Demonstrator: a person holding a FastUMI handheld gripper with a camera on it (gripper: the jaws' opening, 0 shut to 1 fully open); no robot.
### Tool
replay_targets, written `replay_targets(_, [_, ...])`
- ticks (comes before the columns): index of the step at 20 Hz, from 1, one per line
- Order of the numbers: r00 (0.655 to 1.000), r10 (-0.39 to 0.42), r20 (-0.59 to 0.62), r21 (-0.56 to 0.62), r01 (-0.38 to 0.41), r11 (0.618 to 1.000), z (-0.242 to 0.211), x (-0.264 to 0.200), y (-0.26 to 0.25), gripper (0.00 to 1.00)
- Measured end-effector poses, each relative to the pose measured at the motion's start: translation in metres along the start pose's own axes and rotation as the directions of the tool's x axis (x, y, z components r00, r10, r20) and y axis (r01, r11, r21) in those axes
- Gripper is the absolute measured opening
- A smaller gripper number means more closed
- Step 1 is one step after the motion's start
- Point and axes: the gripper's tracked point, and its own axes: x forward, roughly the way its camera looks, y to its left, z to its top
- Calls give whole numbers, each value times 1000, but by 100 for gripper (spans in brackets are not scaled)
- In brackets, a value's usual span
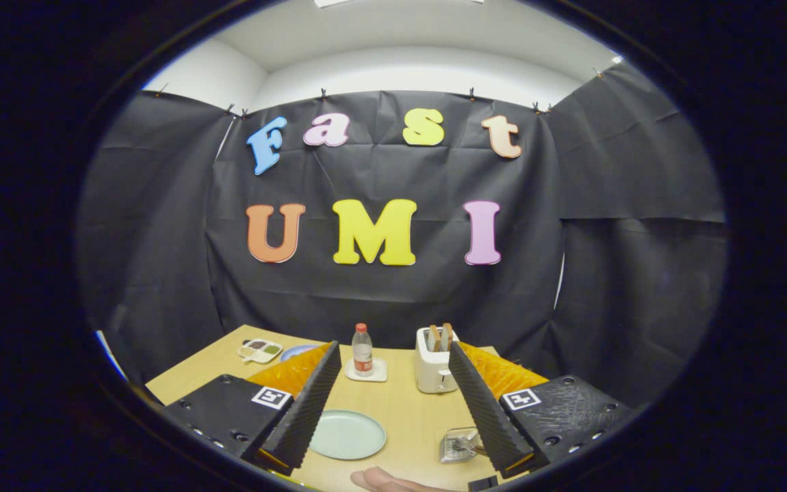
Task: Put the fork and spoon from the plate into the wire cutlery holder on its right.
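Currently the gripper view is showing one gripper (393,389), its two fingers standing wide apart and clamping nothing, hanging above the wooden table (407,410)

Counts on the table: one plate (348,434), one wire cutlery holder (460,444), one toaster (435,369), one bottle (363,350), one coaster-like tray (366,372), one small divided dish (261,350), one blue dish (298,351)

Plate is lying between the fingers, close to the left one, and is looking bare: no fork or spoon showing on it

Wire cutlery holder is sitting right of the plate, just beside the right finger and partly hidden behind it; something metallic is lying inside it, cannot tell if fork, spoon or both

Toaster is standing beyond the fingers, holding two brown slices in its slots

Bottle, red cap, is standing upright on the white tray, left of the toaster

Divided dish is holding greenish and dark fillings, too small to name; blue dish is peeking out behind the left finger, contents hidden

One hand (383,480) is resting on the table's near edge, below the plate
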Motion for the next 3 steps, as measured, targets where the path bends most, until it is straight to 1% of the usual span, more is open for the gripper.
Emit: replay_targets(3, [1000,8,6,-6,-8,1000,1,2,-6,96])
